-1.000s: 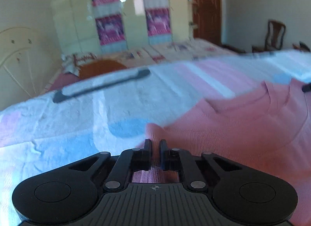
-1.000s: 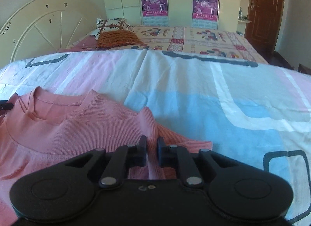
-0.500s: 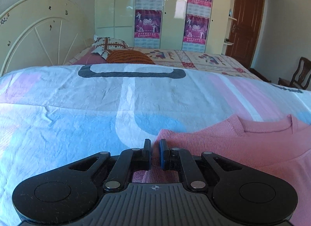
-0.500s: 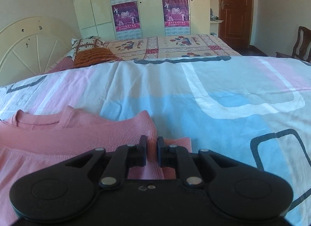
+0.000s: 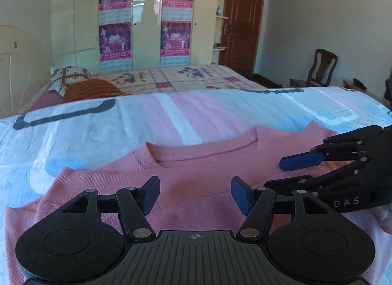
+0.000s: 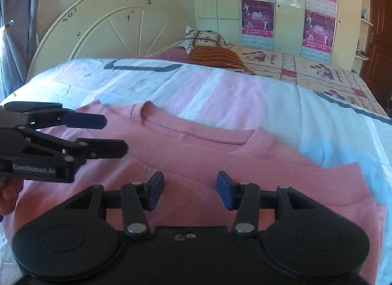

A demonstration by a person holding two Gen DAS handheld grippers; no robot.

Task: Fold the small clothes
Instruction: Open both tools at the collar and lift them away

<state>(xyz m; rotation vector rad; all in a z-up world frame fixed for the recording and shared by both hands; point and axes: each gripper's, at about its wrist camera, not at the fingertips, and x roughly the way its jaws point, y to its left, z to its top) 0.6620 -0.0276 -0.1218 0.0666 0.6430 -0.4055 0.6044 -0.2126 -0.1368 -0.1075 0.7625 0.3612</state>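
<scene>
A pink knit sweater (image 5: pixel 196 177) lies flat on the bed, neckline away from me; it also shows in the right wrist view (image 6: pixel 208 157). My left gripper (image 5: pixel 195 194) is open and empty just above the sweater's chest. My right gripper (image 6: pixel 189 190) is open and empty above the same area. In the left wrist view the right gripper (image 5: pixel 281 174) comes in from the right with its jaws apart. In the right wrist view the left gripper (image 6: pixel 115 135) comes in from the left, jaws apart.
The sweater lies on a bedsheet (image 5: pixel 98 133) with pink, blue and white blocks. Pillows (image 6: pixel 210 47) and a cream headboard (image 6: pixel 110 25) are behind. A wardrobe with posters (image 5: pixel 144 20), a brown door (image 5: pixel 242 20) and a wooden chair (image 5: pixel 321 69) stand beyond the bed.
Both grippers were shut on the sweater's folded edges; now both have opened and let go. They have drawn in toward the middle, and the sweater lies flat under them.
</scene>
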